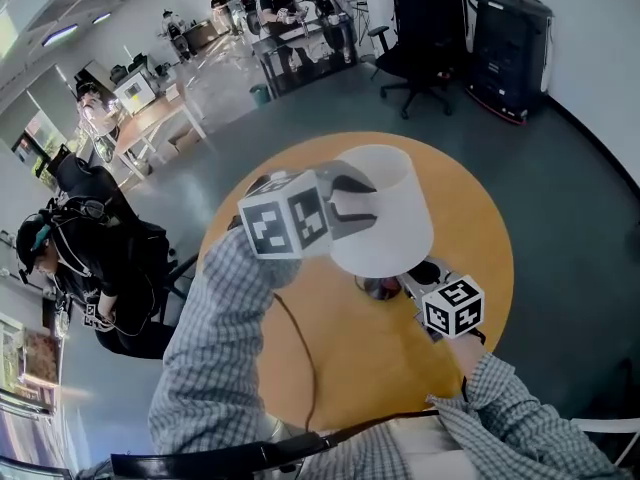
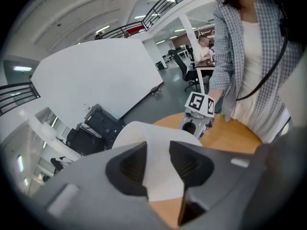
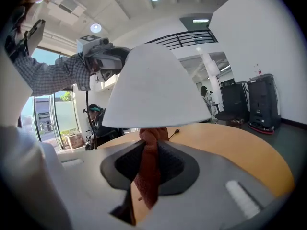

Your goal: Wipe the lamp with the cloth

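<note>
A lamp with a white shade (image 1: 385, 208) stands mid-table on a dark base (image 1: 380, 288). My left gripper (image 1: 355, 200) reaches in from the left, one jaw inside the shade's wall and one outside. In the left gripper view the white shade (image 2: 144, 133) fills the gap of that gripper (image 2: 158, 162), so it is shut on the shade. My right gripper (image 1: 415, 280) sits low at the shade's near right side, beside the base. It (image 3: 149, 162) is shut on a red-brown cloth (image 3: 148, 176), just below the shade's rim (image 3: 153, 85).
The round wooden table (image 1: 330, 358) carries the lamp's dark cord (image 1: 305, 358), which trails toward me. A seated person (image 1: 90, 258) is at the left. A black office chair (image 1: 420, 48) and a black cabinet (image 1: 510, 53) stand beyond the table.
</note>
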Available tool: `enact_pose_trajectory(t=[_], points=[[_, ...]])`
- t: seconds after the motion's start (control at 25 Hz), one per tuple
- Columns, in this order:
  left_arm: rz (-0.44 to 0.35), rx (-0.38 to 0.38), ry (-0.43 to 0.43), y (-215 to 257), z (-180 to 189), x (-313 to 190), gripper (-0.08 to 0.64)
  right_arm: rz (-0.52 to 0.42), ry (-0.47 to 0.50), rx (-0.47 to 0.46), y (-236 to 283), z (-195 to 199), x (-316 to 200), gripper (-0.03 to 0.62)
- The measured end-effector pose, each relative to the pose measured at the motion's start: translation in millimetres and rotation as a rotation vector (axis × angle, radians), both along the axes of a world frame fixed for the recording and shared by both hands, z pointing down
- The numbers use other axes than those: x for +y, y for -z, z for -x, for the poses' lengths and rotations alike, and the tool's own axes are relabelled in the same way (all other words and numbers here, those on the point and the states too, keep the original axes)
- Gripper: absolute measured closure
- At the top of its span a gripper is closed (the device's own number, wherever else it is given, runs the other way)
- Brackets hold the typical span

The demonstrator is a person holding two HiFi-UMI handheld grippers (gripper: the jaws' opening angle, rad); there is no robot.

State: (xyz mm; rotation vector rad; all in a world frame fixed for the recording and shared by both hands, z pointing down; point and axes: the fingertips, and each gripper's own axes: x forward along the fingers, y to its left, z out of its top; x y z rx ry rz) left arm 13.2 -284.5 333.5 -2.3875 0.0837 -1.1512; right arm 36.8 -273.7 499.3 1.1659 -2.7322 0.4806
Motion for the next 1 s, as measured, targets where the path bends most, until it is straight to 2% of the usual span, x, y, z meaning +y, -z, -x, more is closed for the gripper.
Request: enact_pose_trajectory(t=[0.2,0.36,0.72,0.84,1.0], points=[[0.002,0.026,0.017,2,3,-10,0.417,-0.058,0.049,0.178,-15,27,-26,0.514],[0.01,0.063,0.052,1,15,-17,0.416,-0.085,0.052,0.254,-28,31,-23,0.514],[0.001,0.096,0.069,4,8,-27,0.414,0.047,0.206,0.463,-109,35,40,0.515],[0.0,0.098,0.065,4,9,-26,0.414,0.062,0.218,0.48,-116,37,48,0.515],[-0.006,0.097,0.058,5,8,-23,0.414,0.025,0.128,0.39,-92,31,24,0.515]])
